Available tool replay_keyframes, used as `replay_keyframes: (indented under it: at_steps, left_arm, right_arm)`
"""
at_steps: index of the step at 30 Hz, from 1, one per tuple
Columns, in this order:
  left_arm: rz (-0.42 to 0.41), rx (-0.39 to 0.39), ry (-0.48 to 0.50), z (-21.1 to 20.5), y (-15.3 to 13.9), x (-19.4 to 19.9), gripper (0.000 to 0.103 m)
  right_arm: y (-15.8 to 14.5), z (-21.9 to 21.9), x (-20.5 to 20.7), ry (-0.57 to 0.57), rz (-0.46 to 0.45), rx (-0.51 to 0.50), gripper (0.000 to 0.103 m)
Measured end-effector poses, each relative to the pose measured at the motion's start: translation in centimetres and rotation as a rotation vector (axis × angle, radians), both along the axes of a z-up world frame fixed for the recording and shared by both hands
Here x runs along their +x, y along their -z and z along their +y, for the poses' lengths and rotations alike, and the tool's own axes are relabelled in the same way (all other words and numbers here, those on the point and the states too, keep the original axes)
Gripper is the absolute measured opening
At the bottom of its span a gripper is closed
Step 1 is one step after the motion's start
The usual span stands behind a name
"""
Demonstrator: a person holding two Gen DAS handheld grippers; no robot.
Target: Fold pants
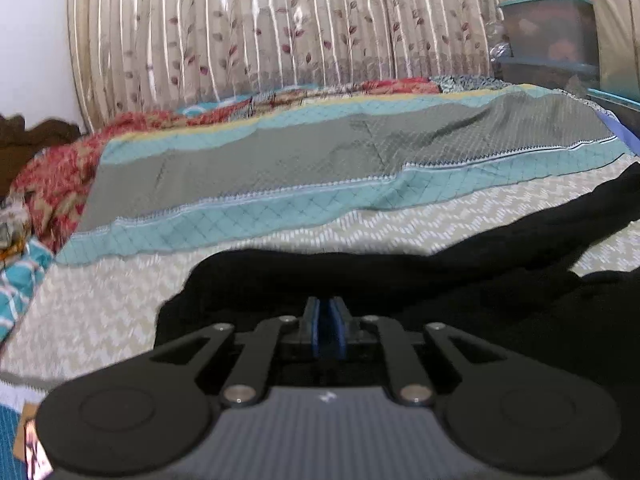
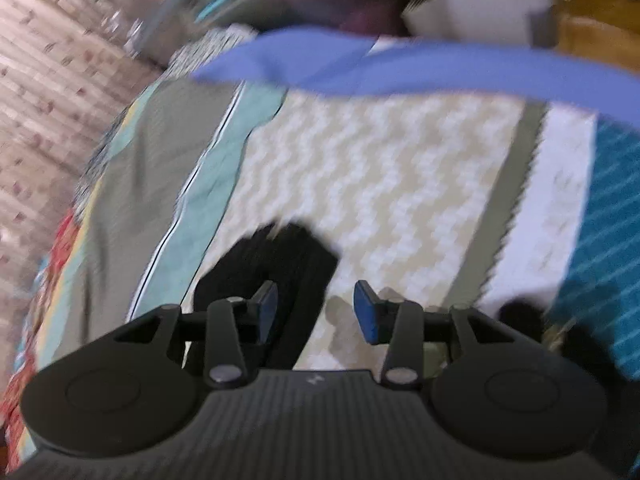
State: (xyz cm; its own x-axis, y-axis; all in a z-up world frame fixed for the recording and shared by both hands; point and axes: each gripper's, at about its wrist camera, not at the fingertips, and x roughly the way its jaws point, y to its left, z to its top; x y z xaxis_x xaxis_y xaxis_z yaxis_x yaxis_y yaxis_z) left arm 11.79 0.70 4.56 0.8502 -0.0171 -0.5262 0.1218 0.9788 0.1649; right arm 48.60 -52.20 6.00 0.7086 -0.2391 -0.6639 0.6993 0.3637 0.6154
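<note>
The black pants (image 1: 400, 280) lie on the bed's beige zigzag sheet (image 1: 120, 304), spreading from the centre to the right edge of the left wrist view. My left gripper (image 1: 329, 312) is shut, its blue pads pressed together over the pants' near edge; whether cloth is pinched between them is hidden. In the blurred right wrist view my right gripper (image 2: 316, 308) is open and empty, with one end of the black pants (image 2: 272, 264) lying under its left finger (image 2: 266, 312) on the zigzag sheet (image 2: 380, 180).
A grey and teal quilt (image 1: 320, 160) lies across the far half of the bed, a red floral blanket (image 1: 60, 160) at its left. Patterned curtains (image 1: 280, 40) hang behind. Plastic storage boxes (image 1: 552, 36) stand at the back right. A blue strap-like band (image 2: 400, 68) crosses the right view.
</note>
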Motion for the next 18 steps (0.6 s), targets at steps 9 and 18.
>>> replay_keyframes:
  at_steps: [9,18]
  left_arm:
    - [0.062,-0.258,-0.192,10.1,-5.1,3.2,0.053]
    - [0.167,0.148,0.065,8.6,-0.6,14.5,0.103]
  right_arm:
    - [2.2,5.0,5.5,0.016,0.010,0.046,0.048]
    - [2.4,8.1,5.2,0.068,-0.046,0.132,0.049]
